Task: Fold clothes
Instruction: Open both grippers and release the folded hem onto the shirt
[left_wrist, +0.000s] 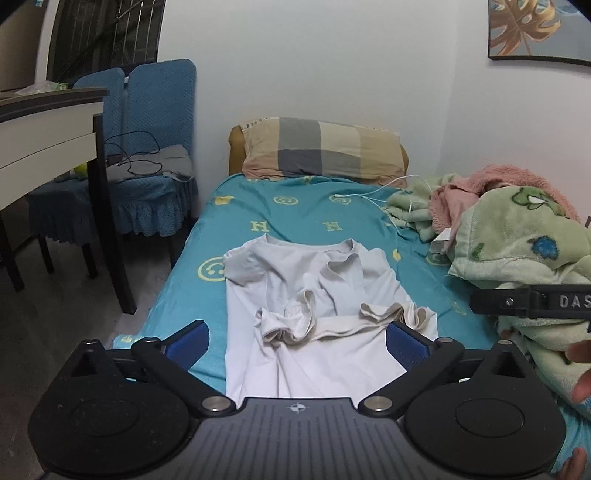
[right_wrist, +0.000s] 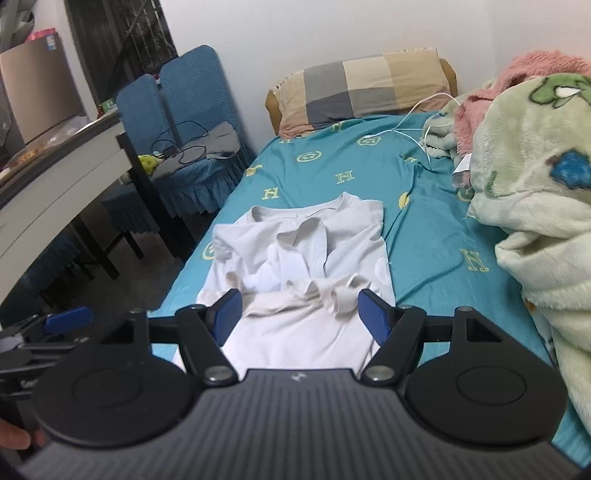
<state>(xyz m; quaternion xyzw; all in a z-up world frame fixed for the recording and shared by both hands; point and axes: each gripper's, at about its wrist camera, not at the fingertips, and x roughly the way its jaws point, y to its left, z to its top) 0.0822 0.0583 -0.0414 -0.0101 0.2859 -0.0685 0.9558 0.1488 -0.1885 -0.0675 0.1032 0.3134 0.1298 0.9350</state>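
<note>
A white long-sleeved shirt (left_wrist: 325, 295) lies on the teal bed sheet (left_wrist: 295, 210), collar toward the pillow, both sleeves folded in across its middle with the cuffs bunched. It also shows in the right wrist view (right_wrist: 306, 266). My left gripper (left_wrist: 297, 339) is open and empty, held above the shirt's near hem. My right gripper (right_wrist: 301, 314) is open and empty, above the lower half of the shirt. The left gripper's blue pad (right_wrist: 68, 319) shows at the left edge of the right wrist view. Part of the right gripper (left_wrist: 532, 301) shows at the right of the left wrist view.
A checked pillow (left_wrist: 321, 149) lies at the bed's head. A heap of green and pink blankets (left_wrist: 517, 236) fills the right side of the bed, with a white cable (left_wrist: 388, 188) beside it. Blue-covered chairs (left_wrist: 155, 140) and a white table (left_wrist: 48, 125) stand left of the bed.
</note>
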